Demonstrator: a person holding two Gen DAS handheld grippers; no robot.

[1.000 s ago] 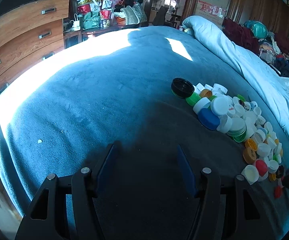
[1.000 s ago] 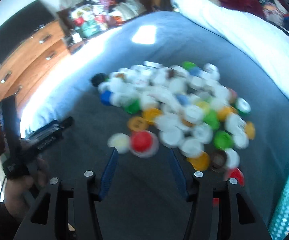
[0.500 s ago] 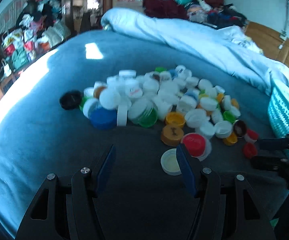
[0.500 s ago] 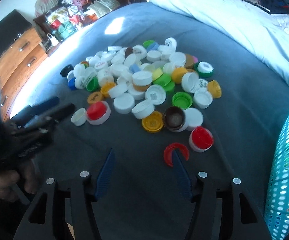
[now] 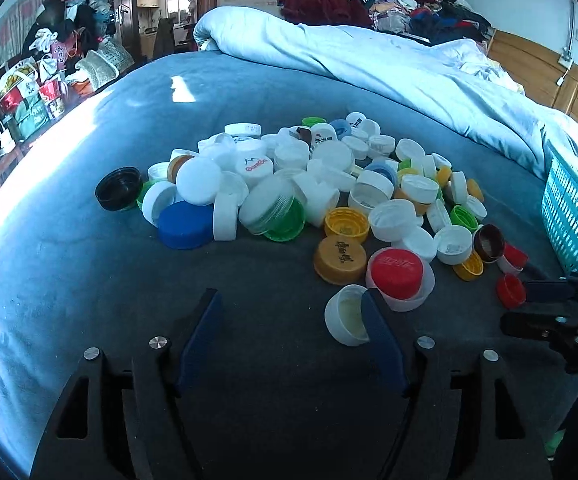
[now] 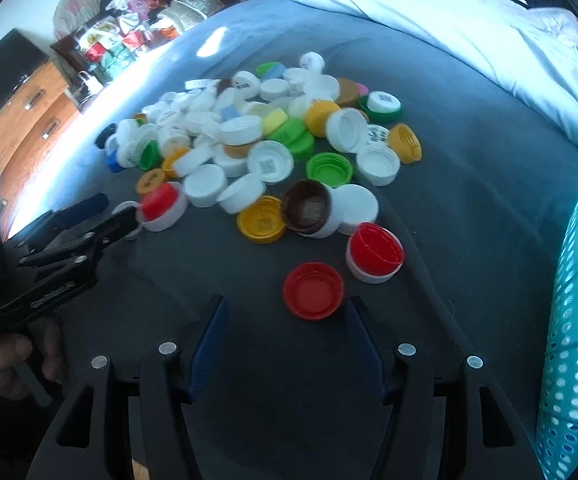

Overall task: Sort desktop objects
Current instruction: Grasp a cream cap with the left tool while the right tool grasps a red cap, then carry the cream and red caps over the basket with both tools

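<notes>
A heap of plastic bottle caps point(image 5: 309, 184) point(image 6: 249, 136), mostly white with some green, yellow, red and blue, lies on a blue blanket point(image 5: 89, 264). My left gripper point(image 5: 289, 296) point(image 6: 117, 210) sits low at the heap's near edge with its jaws opening. A small upturned white cap point(image 5: 345, 320) lies between them against the right finger, unpressed. My right gripper point(image 6: 287, 304) point(image 5: 537, 308) is closing. An upturned red cap point(image 6: 313, 290) point(image 5: 511, 290) lies just ahead of its fingertips, nearer the right one, and nothing grips it.
A teal perforated basket point(image 5: 573, 216) point(image 6: 577, 320) stands at the right edge of the bed. A rumpled pale duvet point(image 5: 409, 68) lies behind the heap. A wooden dresser point(image 6: 29, 120) and cluttered bags point(image 5: 37, 92) stand beyond the bed's left side. A hand point(image 6: 5, 364) holds the left gripper.
The left view swung from bare blanket onto the cap heap, then settled by the white cap. The right gripper dropped closer, and the red cap now lies at its fingertips.
</notes>
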